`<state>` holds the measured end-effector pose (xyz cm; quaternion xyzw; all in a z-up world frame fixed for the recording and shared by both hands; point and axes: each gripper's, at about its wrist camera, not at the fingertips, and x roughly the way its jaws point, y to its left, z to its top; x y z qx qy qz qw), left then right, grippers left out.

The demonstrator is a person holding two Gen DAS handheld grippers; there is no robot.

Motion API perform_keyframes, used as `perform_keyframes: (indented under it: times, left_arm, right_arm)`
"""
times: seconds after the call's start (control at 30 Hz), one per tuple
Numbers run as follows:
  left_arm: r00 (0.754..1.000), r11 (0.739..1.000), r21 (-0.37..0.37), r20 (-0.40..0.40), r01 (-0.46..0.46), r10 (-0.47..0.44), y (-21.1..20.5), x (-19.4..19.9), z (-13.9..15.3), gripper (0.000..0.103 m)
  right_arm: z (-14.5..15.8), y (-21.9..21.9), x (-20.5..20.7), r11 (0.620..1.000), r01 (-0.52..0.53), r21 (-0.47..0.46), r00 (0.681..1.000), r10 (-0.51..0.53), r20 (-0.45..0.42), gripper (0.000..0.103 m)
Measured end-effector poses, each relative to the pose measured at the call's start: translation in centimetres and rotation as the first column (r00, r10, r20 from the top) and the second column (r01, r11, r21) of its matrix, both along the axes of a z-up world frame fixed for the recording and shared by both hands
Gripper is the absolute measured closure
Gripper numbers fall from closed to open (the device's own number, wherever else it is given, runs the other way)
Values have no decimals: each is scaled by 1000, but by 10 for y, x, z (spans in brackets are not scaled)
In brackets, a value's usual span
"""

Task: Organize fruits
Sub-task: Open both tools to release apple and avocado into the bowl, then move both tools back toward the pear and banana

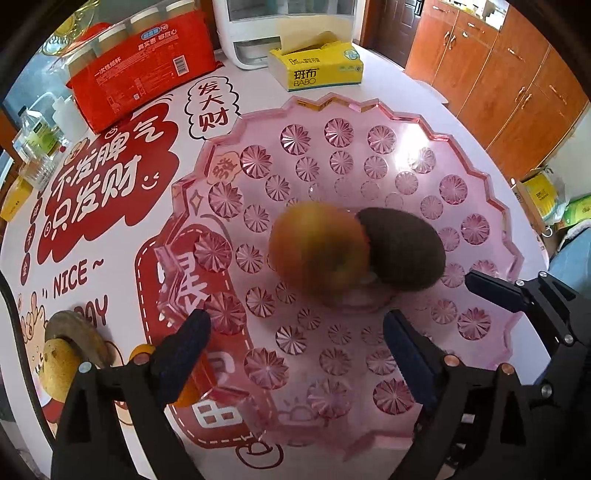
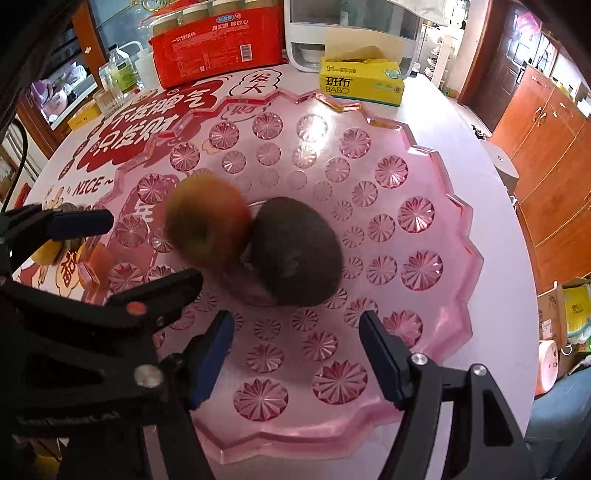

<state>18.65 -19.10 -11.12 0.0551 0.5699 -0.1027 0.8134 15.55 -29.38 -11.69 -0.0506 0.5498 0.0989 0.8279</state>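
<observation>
A pink clear fruit plate [image 1: 476,177] with a zigzag rim lies on the table; it also shows in the right wrist view [image 2: 443,206]. In its middle a blurred orange-yellow fruit [image 1: 317,251] [image 2: 207,225] touches a dark brown kiwi [image 1: 404,251] [image 2: 299,254]. My left gripper [image 1: 295,332] is open and empty, just in front of the two fruits. My right gripper [image 2: 295,339] is open and empty beside it; its finger shows in the left wrist view [image 1: 495,291]. A yellow fruit [image 1: 55,365] and a small orange fruit [image 1: 188,387] lie off the plate at the lower left.
A red pack of paper cups [image 1: 144,66] [image 2: 218,44], a yellow tissue box [image 1: 317,66] [image 2: 362,81] and a white appliance [image 1: 284,29] stand at the far table edge. Bottles and a glass [image 1: 37,144] [image 2: 114,81] stand at far left. Wooden cabinets [image 1: 498,81] are right.
</observation>
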Motion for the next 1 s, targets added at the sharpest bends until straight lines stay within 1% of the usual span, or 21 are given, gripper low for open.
perform_keyframes:
  times: [0.17,0.4,0.53,0.63,0.77,1.0]
  left_arm:
    - [999,1000,-2,28,-18,18,4,-7,12,9]
    - [997,998,-39,59,-45,48,16,-18,31,9]
    - [992,997,-66,121,-38,45,21,-32,44,9]
    - [985,999,-42,169,-17,24,20,-42,54,9]
    - [983,999,-50,184,-10,19,22,-51,62,9]
    - [980,996,-83,192,-37,52,34,-64,78,9]
  right_arm:
    - [7,0,-2,1000,1,10,1000,-2,16,32]
    - [19,0,-6,1000,10,16,999,-11,44,32]
    - [24,-3,-9,999,24,27,998,-26,50,32]
    - [28,-5,-13,999,35,28,998,-37,60,32]
    - [35,-6,-19,998,50,27,995,-52,80,32]
    - [50,-4,-32,998,56,14,990,-58,131,32]
